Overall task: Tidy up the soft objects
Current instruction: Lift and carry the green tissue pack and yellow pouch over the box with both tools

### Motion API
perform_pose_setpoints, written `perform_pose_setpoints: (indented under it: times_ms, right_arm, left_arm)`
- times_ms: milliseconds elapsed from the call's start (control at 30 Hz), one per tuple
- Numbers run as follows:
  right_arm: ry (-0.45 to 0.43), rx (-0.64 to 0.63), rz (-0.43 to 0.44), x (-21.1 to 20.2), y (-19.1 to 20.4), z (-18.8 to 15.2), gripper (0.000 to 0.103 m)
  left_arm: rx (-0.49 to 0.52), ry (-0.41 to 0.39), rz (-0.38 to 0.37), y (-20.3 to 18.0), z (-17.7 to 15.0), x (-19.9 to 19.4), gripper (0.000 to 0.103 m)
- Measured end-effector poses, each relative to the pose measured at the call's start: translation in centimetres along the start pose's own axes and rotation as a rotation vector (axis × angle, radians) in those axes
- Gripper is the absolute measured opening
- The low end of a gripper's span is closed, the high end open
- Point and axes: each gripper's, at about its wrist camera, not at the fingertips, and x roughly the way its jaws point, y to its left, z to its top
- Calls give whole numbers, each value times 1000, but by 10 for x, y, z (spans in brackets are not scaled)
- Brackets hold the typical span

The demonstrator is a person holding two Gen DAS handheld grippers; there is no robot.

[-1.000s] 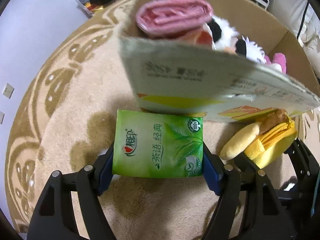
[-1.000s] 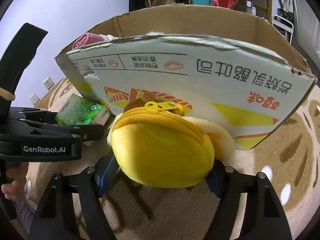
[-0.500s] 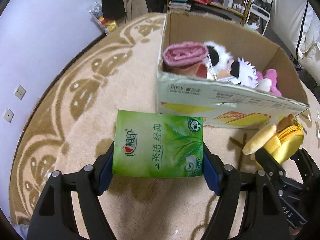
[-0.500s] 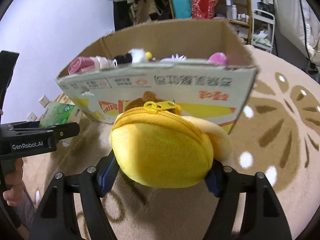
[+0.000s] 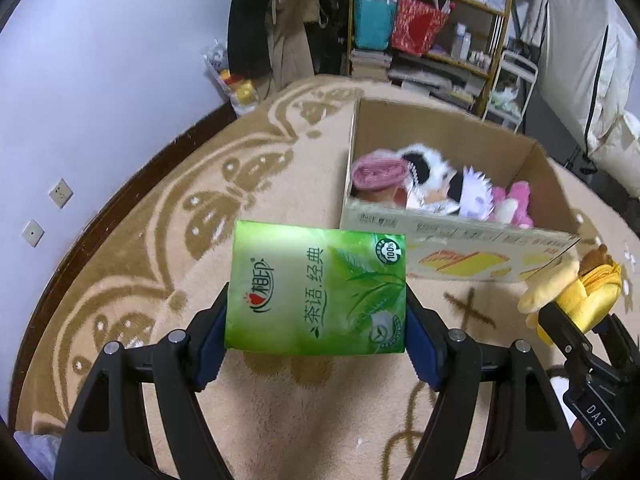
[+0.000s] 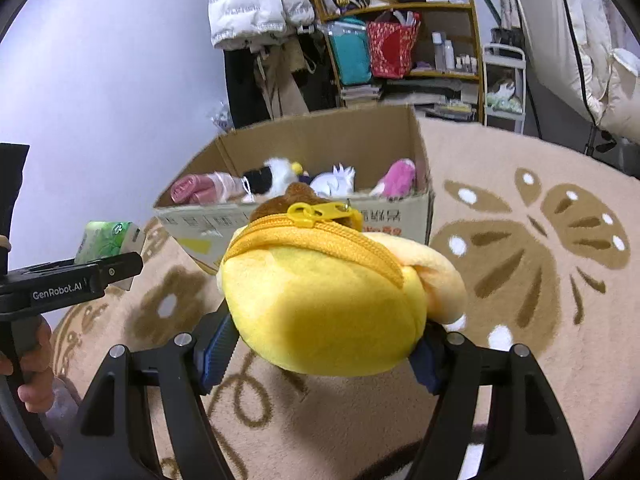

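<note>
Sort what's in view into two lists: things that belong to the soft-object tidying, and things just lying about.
Part of the job:
- green plastic tissue pack, gripped by left gripper
- yellow plush zip pouch, gripped by right gripper
- open cardboard box holding plush toys

Lying about:
- wooden shelf unit
- white puffer jacket
- patterned beige rug

A lived-in room of a home, likely a bedroom or storage corner. Underfoot, a beige carpet with brown butterfly and flower patterns, reaching to a dark skirting board at its left edge. Against the far wall, a wooden shelf crowded with a teal bag, a red bag, bottles and stacked books. Beside it, a white puffer jacket hung over other clothes. On the lavender wall, two sockets. Near the carpet's far edge, a cardboard box of plush toys.
</note>
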Motion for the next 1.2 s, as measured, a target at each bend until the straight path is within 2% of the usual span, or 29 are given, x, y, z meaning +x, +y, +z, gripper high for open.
perform_pose_setpoints:
  times_ms: [233, 500, 633, 733, 1000, 1200]
  right_arm:
    - [-76, -1, 15, -25, 4, 7, 77]
    - [-145, -5, 31, -41, 6, 22, 77]
    - [-186, -19, 33, -49, 10, 32, 77]
    - [-209, -25, 33, -52, 11, 38, 77]
    - [-243, -58, 25, -42, 14, 57, 77]
    - [-264, -88, 22, -35, 16, 79, 78]
  left_arm:
    - [24, -120, 45, 1, 12, -31, 75]
    - [19, -195, 54, 2, 30, -48, 75]
    - [17, -222, 51, 0, 39, -52, 75]
    - [8, -225, 9, -3, 51, -52, 75]
    - [53, -269, 31, -24, 86, -48, 75]
    - [95, -275, 42, -38, 99, -37, 75]
